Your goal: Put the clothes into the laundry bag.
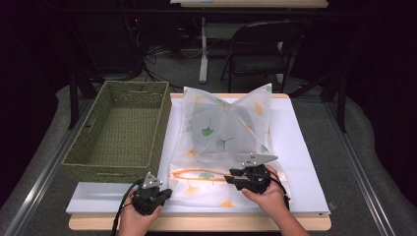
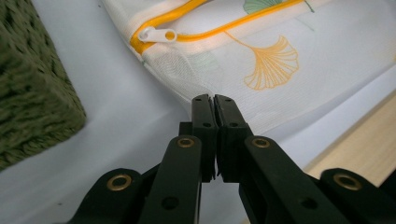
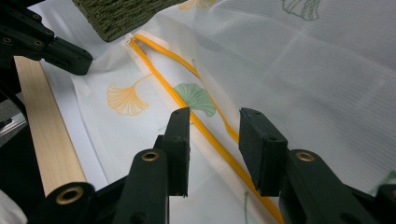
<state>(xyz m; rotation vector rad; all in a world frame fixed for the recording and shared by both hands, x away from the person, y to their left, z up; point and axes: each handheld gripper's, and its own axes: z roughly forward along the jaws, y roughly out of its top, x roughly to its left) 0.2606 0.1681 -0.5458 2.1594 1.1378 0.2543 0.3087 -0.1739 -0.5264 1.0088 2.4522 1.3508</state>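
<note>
Our left gripper [image 2: 215, 100] pinches the mesh laundry bag's [image 1: 226, 132] corner edge, jaws closed on it. Our right gripper [image 3: 215, 116] stands open over the orange zipper [image 3: 205, 128].

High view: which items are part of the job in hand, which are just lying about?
In the job:
- mesh laundry bag with its orange zipper
- left gripper, shut at the bag's corner edge
- right gripper, open over the zipper

Lying about:
- woven green basket, beside the bag
- folding chair behind the table
</note>
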